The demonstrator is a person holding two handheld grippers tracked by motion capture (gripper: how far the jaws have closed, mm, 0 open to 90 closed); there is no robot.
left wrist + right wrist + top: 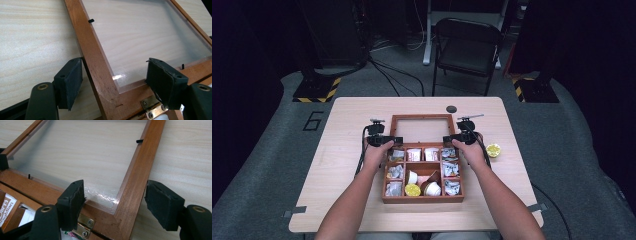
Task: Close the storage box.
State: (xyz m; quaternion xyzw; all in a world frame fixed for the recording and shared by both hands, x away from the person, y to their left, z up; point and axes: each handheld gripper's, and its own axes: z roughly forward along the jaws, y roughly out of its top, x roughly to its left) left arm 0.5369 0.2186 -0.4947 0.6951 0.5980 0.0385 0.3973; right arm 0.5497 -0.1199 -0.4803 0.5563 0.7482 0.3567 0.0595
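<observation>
Grippers — left (113, 82), right (115, 202) — jaws open astride lid frame (422, 118), sachet (6, 211) reading "Milan".

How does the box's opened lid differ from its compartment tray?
The lid lies flat on the table beyond the tray, hinged to it. The lid is a wooden frame around a clear pane, while the tray is split into compartments holding packets and small cups. Both grippers straddle the lid's side rails, not the tray. Both share reddish-brown wood.

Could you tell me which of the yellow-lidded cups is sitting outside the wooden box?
The yellow-lidded cup on the bare table right of the box, beside the right gripper. The other yellow-lidded one sits inside, in the front middle compartment.
</observation>
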